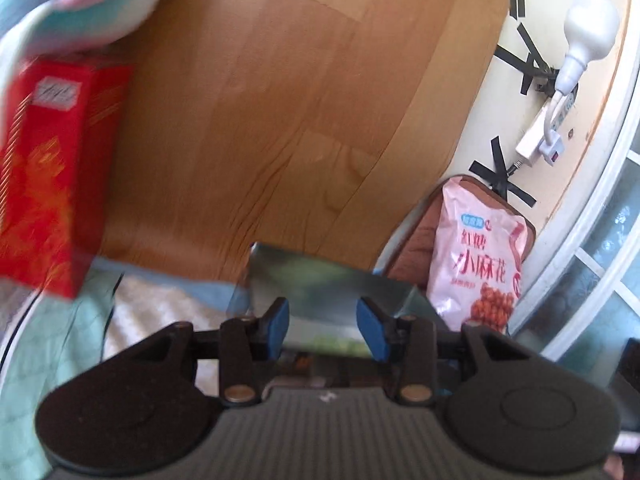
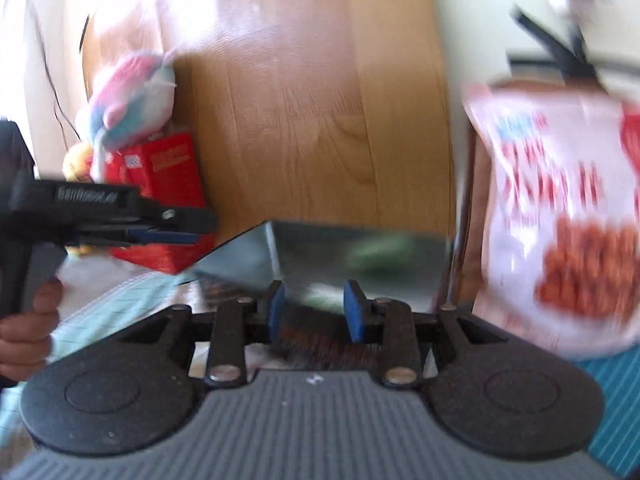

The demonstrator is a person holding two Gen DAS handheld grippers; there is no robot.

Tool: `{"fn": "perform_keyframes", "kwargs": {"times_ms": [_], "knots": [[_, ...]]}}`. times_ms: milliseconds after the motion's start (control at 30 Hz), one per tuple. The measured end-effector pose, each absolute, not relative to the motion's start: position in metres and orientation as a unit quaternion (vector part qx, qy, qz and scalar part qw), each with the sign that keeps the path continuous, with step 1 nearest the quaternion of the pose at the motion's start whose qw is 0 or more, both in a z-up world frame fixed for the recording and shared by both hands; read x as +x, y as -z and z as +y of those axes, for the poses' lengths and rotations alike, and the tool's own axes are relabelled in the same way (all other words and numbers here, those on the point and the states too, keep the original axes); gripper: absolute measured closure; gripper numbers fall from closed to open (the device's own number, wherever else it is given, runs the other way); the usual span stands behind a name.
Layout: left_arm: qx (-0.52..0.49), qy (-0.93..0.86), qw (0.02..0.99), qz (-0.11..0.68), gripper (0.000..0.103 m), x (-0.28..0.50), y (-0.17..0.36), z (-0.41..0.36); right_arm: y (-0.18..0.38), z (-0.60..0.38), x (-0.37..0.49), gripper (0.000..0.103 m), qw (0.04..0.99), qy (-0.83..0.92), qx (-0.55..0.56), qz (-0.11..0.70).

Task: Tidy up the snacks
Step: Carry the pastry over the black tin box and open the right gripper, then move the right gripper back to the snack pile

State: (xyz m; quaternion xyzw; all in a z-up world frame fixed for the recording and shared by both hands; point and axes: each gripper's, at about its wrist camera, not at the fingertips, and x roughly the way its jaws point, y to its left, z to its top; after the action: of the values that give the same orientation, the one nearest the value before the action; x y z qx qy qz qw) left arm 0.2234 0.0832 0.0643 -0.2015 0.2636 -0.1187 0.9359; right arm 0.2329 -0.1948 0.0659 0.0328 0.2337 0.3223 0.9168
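Silver snack packet (image 2: 360,256) pinched by right gripper (image 2: 314,308); left gripper (image 1: 326,322) gapes empty. Best lowered flat beside pink snack bag (image 1: 480,256).

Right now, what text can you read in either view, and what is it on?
"红糖" and "小麻花": pink snack bag; its smaller print is unreadable.
Red box: white label script too blurred.
Left gripper body, right wrist view: embossed lettering, not legible.
Silver packet: no readable text.

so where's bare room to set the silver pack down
Little bare room shows: only the quilted bedding between the red box and the silver pack. To its other side it is crowded: the pink snack bag fills the chair cushion.
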Motion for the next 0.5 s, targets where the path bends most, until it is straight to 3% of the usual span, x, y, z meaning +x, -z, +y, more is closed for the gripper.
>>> {"fn": "perform_keyframes", "kwargs": {"times_ms": [67,133,267,367,500], "knots": [[-0.200,0.118,0.932,0.278,0.062,0.216,-0.054,0.084,-0.060,-0.207,0.231,0.067,0.897,-0.342,0.077,0.268],[-0.195,0.108,0.926,0.304,0.049,0.217,-0.040,0.077,-0.052,-0.207,0.237,0.051,0.883,-0.343,0.102,0.303],[-0.194,0.084,0.915,0.345,0.050,0.209,-0.011,0.062,-0.028,-0.191,0.252,0.044,0.851,-0.347,0.121,0.376],[-0.185,0.064,0.925,0.326,0.053,0.180,-0.012,0.052,-0.015,-0.175,0.254,0.038,0.808,-0.389,0.167,0.409],[-0.222,0.057,0.921,0.314,0.054,0.136,-0.015,0.064,-0.019,-0.153,0.230,0.038,0.804,-0.417,0.137,0.402]]}}
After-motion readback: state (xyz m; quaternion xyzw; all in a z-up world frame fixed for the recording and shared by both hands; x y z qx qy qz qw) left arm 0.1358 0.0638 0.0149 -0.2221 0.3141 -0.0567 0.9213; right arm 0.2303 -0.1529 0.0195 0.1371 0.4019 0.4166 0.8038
